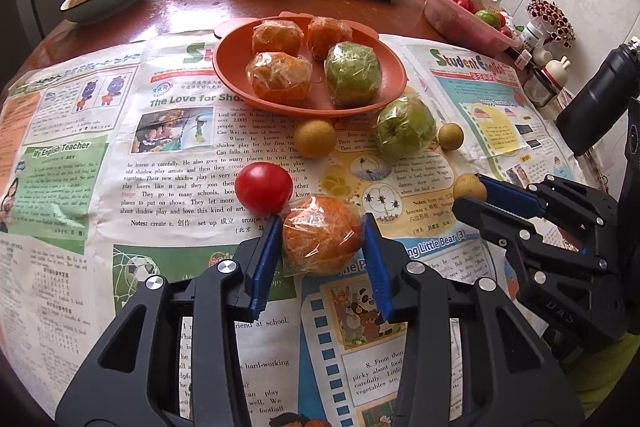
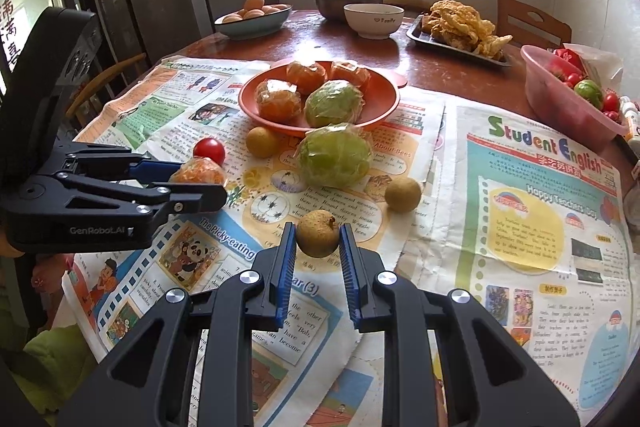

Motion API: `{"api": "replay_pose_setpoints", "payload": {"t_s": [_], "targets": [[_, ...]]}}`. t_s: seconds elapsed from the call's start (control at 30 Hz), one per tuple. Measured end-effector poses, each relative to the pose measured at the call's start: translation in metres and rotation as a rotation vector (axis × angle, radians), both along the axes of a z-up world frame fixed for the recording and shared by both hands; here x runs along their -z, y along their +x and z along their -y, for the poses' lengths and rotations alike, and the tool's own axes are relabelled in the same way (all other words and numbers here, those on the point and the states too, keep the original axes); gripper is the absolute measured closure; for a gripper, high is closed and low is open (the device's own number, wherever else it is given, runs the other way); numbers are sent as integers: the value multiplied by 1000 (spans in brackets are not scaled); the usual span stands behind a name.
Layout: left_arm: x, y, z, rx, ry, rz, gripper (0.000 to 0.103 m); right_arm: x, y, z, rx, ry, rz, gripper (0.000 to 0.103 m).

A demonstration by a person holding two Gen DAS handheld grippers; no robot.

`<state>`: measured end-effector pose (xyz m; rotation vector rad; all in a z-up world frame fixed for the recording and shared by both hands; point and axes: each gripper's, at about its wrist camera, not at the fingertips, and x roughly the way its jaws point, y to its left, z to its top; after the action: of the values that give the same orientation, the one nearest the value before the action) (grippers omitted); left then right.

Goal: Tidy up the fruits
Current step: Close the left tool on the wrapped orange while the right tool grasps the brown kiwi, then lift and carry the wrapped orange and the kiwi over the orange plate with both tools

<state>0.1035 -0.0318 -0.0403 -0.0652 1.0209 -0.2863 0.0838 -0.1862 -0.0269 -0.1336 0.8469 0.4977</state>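
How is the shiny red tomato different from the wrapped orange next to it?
The small smooth red tomato is bare; the bigger plastic-wrapped orange looks crinkly. The tomato lies free on the newspaper; the orange sits between the left claw fingers, pads at its sides. Both are round and off the orange plate.

Two close wrist views angled down along their jaws, both sharing the orange plate (image 1: 228, 67) and newspapers (image 2: 520, 187).

Both tools are black, with angular linked arms, round silver screws at the joints and blue ribbed pads on the fingers. The left tool (image 2: 200, 183) carries white "GenRobot.AI" lettering on its side. A yellow-green sleeve (image 2: 52, 359) shows at the lower left of the right wrist frame.
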Motion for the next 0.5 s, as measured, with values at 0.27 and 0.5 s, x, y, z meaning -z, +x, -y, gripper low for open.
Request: {"api": "replay_pose_setpoints", "payload": {"t_s": [0.27, 0.5], "targets": [[-17, -2, -2, 2, -11, 28, 71, -10, 3, 2, 7, 10, 12, 82], [-33, 3, -3, 3, -4, 50, 71, -22, 9, 3, 13, 26, 29, 82]]}}
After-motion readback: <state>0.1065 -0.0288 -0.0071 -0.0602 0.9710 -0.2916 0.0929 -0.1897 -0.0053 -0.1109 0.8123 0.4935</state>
